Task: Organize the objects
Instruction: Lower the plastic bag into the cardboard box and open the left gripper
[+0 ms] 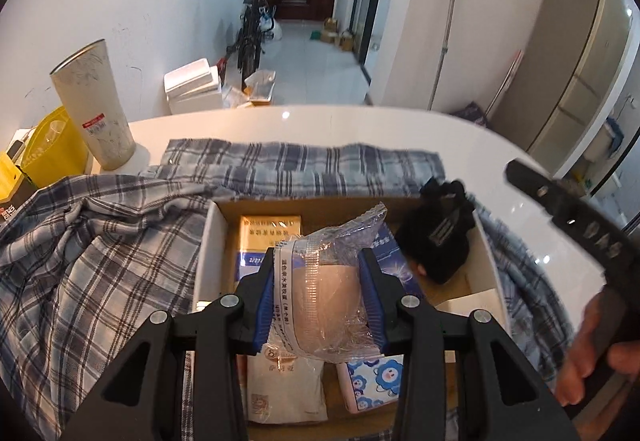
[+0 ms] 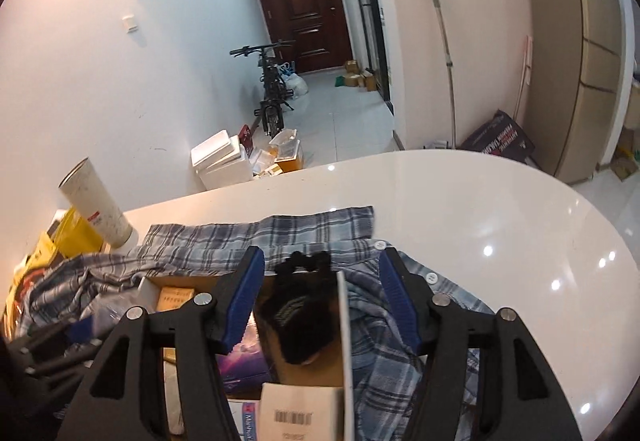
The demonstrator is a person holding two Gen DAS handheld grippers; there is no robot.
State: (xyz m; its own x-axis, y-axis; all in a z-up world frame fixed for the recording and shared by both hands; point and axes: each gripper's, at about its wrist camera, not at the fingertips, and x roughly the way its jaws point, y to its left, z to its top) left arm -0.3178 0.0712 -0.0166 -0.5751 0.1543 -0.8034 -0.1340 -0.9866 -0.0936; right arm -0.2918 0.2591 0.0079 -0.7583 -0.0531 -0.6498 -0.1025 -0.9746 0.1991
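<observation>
The left gripper (image 1: pixel 320 295), clamped on a clear-wrapped packet (image 1: pixel 332 281) above the cardboard box (image 1: pixel 208 241), should be lowered into a free gap before release, while the right gripper (image 2: pixel 322 301) is held wide, empty.

— Any print you can make out?

— Little. The dark purple bag on the floor by the wall (image 2: pixel 502 140) bears pale capitals (upside down, too small to spell out). The white label card in the cardboard box (image 2: pixel 298 411) carries a barcode.

— And the clear plastic packet (image 1: pixel 326 281)?

— A strip of blue Chinese characters, too small to make out.
</observation>
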